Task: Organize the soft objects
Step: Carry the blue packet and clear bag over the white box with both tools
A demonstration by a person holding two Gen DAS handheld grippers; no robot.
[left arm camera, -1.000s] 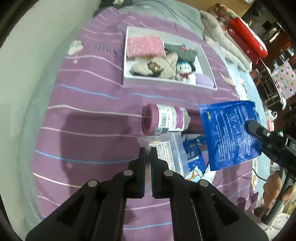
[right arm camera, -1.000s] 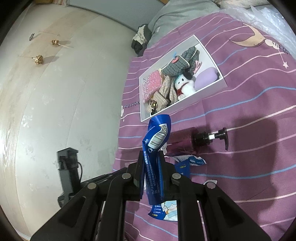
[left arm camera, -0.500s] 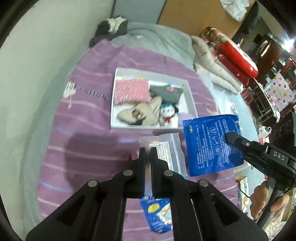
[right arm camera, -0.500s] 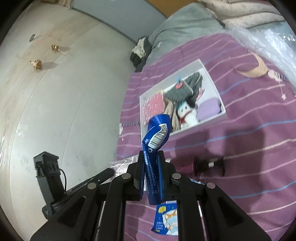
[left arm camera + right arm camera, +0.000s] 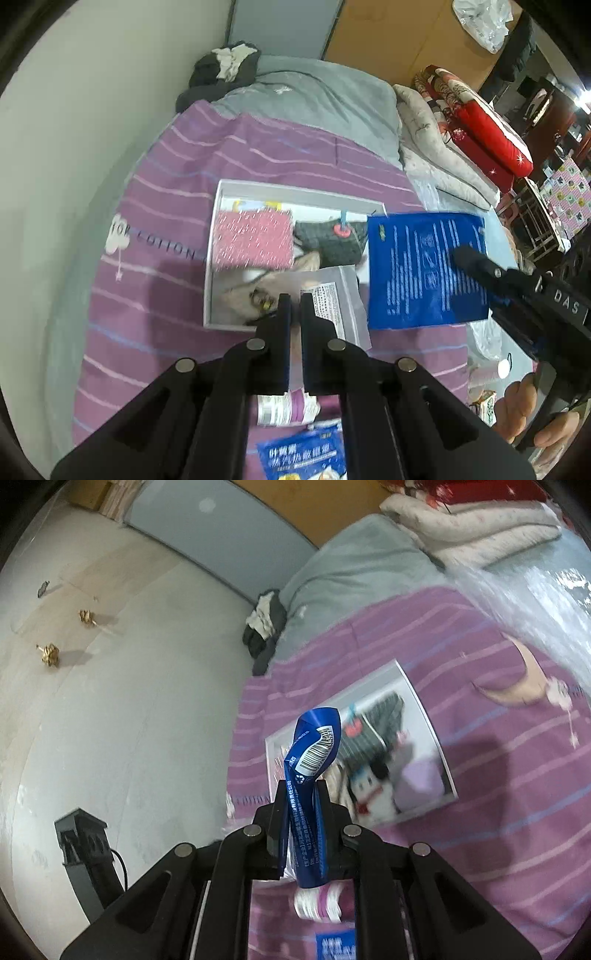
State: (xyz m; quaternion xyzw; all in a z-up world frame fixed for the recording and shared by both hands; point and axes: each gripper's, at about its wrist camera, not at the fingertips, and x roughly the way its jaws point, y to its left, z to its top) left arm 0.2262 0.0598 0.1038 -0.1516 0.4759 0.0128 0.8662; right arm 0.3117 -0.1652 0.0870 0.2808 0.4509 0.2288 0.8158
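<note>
Left gripper (image 5: 294, 306): jaws pressed nearly together on a clear plastic pouch (image 5: 332, 299) with a white printed label, held by its near edge and carried above the bed. Right gripper (image 5: 301, 794): pinched on a blue foil packet (image 5: 314, 753), which stands curled and folded above the fingers with its barcode showing; in the left wrist view the same packet is seen flat-on beside the pouch, the right gripper's finger lying across it. White shallow box (image 5: 218, 229): set on the purple striped bedcover (image 5: 147, 295), already stocked with a pink knitted piece (image 5: 255, 240), a dark grey knitted item (image 5: 328, 243), a beige plush item partly hidden behind the pouch, and, in the right wrist view, a small white plush toy (image 5: 369, 786) and a lilac pad (image 5: 421, 775). Pump bottle (image 5: 284, 406) and a second blue sachet (image 5: 303, 458): left lying on the bedcover below the grippers. Step judged in hand: both packets being brought to the box. Handling note: each packet is best lowered over a bare patch of the box, the blue one toward the side near the lilac pad, and released only once low, since thin film is likely to flutter or slide off the piled soft items; the two grippers should be kept apart so the packets are not tangled.
</note>
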